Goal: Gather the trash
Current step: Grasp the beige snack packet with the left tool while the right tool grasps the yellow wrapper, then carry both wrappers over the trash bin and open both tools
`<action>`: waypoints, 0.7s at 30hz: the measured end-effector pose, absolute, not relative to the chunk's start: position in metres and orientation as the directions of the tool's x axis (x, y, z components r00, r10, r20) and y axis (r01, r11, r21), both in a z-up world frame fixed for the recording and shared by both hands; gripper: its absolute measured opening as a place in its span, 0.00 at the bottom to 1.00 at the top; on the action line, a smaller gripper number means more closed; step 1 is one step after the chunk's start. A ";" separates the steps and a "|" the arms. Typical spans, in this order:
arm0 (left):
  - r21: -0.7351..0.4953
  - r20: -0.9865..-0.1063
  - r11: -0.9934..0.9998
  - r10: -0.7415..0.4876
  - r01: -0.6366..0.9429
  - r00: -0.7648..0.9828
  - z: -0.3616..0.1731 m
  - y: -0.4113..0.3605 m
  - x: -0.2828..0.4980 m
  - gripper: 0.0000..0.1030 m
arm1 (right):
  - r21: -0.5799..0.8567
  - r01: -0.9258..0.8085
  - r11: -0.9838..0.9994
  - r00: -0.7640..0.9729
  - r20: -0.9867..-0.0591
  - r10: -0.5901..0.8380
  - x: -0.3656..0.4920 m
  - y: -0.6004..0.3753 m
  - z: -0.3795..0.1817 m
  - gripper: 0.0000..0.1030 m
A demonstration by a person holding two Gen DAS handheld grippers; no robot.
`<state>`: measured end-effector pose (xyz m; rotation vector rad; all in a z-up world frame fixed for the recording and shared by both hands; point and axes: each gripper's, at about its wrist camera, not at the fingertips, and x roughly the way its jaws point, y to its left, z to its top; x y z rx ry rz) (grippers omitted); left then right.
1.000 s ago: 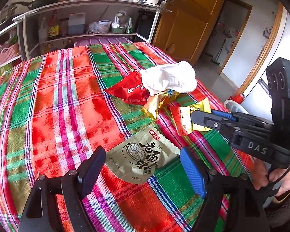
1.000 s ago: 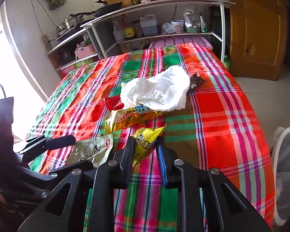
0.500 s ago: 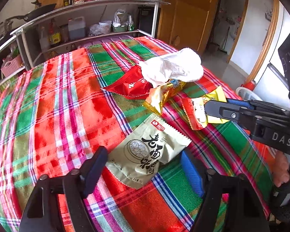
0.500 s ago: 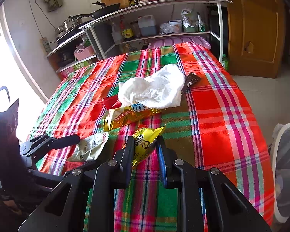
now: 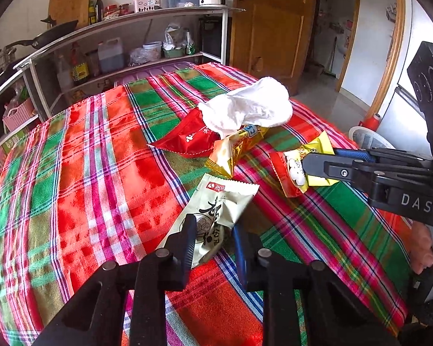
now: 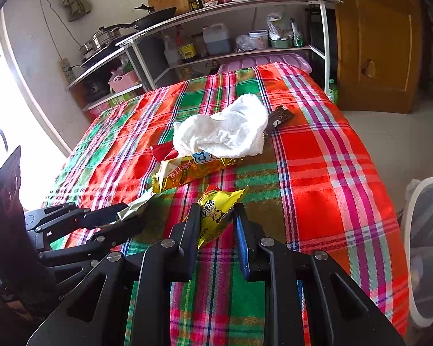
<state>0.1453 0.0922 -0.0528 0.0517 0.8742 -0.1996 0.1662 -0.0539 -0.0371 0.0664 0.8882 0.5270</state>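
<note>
You're working over the table [image 5: 80, 155] with the plaid cloth, and the trash lies in a loose cluster toward its right half: the crumpled white tissue [image 5: 248, 106] farthest from you, the red packet [image 5: 187, 138] and the gold wrapper [image 5: 233, 147] tucked under its near edge, a small dark wrapper [image 6: 280, 116] behind it.

Your left gripper [image 5: 213, 242] has just been closing, and the pale green noodle packet [image 5: 216, 210] is between its jaws, pinched at the near end. The packet's long axis runs away from you, up and slightly right, with its far end lifted clear of the cloth. Your right gripper [image 6: 218, 225] is clamped on the yellow snack packet [image 6: 216, 210], which stands up from the jaws and points away toward the tissue. Both hands are loaded, so the next move likely turns on the white bin [image 6: 424, 248]: it sits off the table's right edge, beside your right gripper and well apart from your left, so the right hand is the nearer one to drop first.

Compared with a second ago, the left jaws stood wide with the noodle packet lying flat between them; now they are drawn in on it and it is raised. The right gripper and its yellow packet look unchanged.
</note>
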 end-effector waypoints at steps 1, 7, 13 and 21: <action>-0.036 -0.765 0.980 -0.152 0.194 0.626 -0.052 0.093 0.145 0.22 | 0.270 -0.410 0.871 0.513 -0.722 0.465 0.166 -0.054 -0.037 0.23; -0.038 -0.753 0.984 -0.144 0.176 0.642 -0.046 0.095 0.143 0.13 | 0.272 -0.405 0.873 0.520 -0.717 0.464 0.164 -0.060 -0.036 0.23; -0.050 -0.739 0.983 -0.157 0.179 0.655 -0.039 0.094 0.141 0.13 | 0.276 -0.399 0.875 0.531 -0.708 0.465 0.160 -0.068 -0.033 0.23; -0.046 -0.717 0.976 -0.180 0.212 0.673 -0.023 0.081 0.138 0.13 | 0.264 -0.384 0.885 0.564 -0.692 0.451 0.151 -0.082 -0.023 0.23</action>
